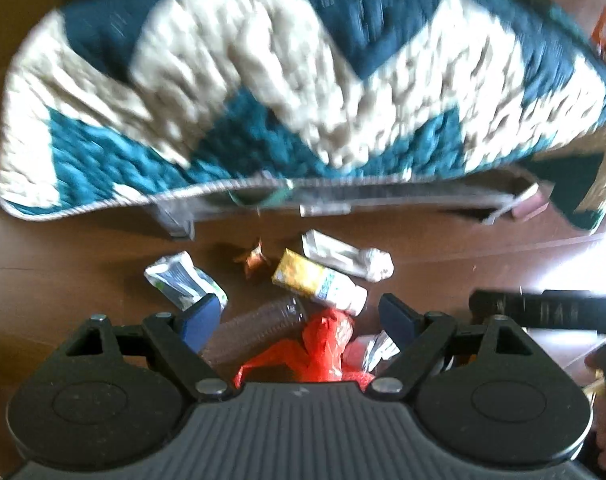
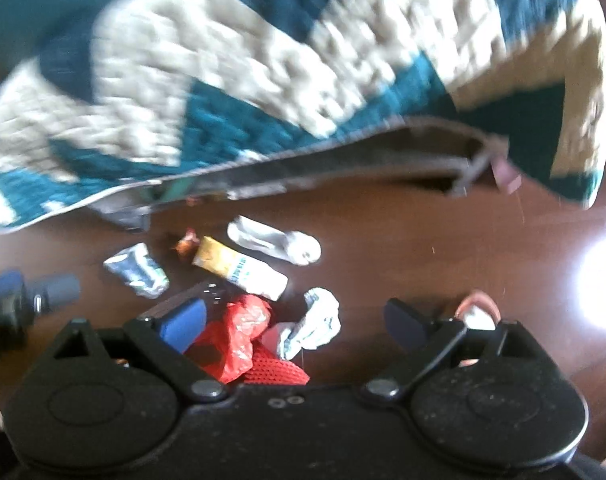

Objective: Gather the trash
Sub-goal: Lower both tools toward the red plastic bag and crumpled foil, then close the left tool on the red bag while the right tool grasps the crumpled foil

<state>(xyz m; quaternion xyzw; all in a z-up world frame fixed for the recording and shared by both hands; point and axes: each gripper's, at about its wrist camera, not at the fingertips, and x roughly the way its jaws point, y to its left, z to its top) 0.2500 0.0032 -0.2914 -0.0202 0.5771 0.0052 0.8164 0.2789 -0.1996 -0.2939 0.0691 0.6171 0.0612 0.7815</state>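
Observation:
Trash lies on a dark wooden floor in front of a bed. A yellow and white carton (image 1: 319, 282) (image 2: 239, 270), a silver-blue wrapper (image 1: 185, 280) (image 2: 137, 270), a white crumpled packet (image 1: 349, 258) (image 2: 275, 244), a small orange wrapper (image 1: 253, 260) (image 2: 185, 242), a clear plastic bottle (image 1: 255, 328) and a red plastic bag (image 1: 323, 344) (image 2: 239, 332) lie close together. A crumpled white paper (image 2: 319, 320) lies beside the bag. My left gripper (image 1: 303, 320) is open above the bottle and bag. My right gripper (image 2: 299, 320) is open above the bag and paper.
A teal and cream quilt (image 1: 263, 80) (image 2: 263, 60) hangs over the bed edge above the trash. A bed frame rail (image 1: 383, 196) (image 2: 343, 164) runs under it. Bright glare (image 2: 599, 280) falls on the floor at the right. The other gripper (image 1: 543, 312) (image 2: 23, 300) shows at each view's side.

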